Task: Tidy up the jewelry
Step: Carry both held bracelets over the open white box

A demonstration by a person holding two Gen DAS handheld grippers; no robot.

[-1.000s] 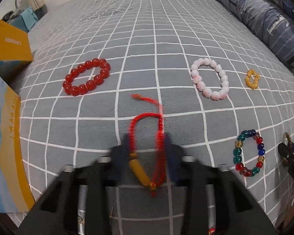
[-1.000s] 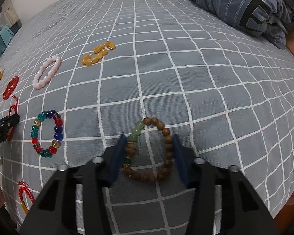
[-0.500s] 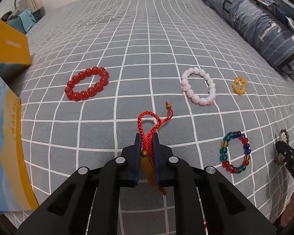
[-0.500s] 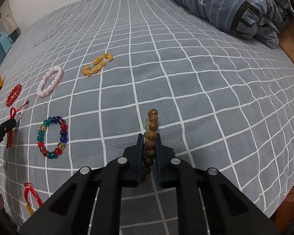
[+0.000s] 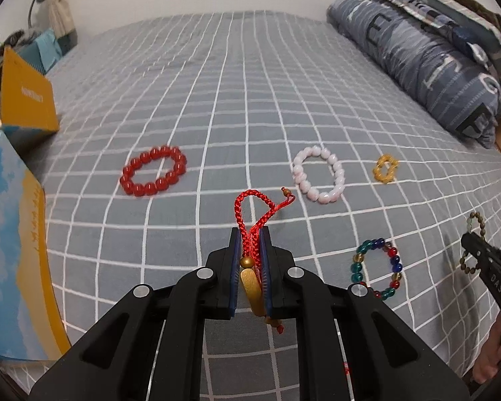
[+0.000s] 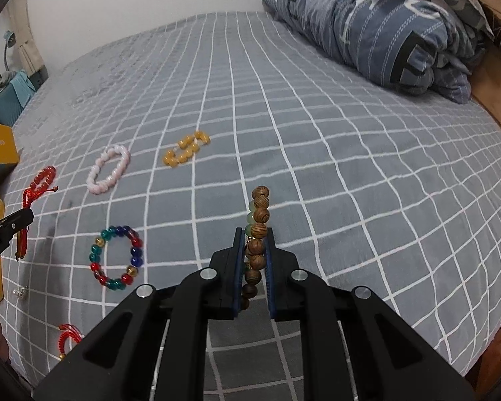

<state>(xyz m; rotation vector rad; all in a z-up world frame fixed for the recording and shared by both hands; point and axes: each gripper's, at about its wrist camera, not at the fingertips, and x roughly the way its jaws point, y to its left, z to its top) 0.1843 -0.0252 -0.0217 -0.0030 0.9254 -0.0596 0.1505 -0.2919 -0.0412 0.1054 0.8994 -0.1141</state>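
My left gripper clamps the red cord bracelet, my right gripper the wooden bead bracelet, both above the multicoloured bracelet (round beads may roll free).

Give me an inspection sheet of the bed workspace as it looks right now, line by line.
Surface: grey checked bedsheet, flat.
Job's things: lying on the sheet are a red bead bracelet, pink bead bracelet, small amber bracelet, multicolour bead bracelet and a second red cord bracelet.
Clutter: yellow box and a blue and yellow box at the left edge.
Grippers: left gripper shut on red cord bracelet; right gripper shut on wooden bead bracelet.
Cables: nothing seen.
Surroundings: folded blue quilt, white wall.
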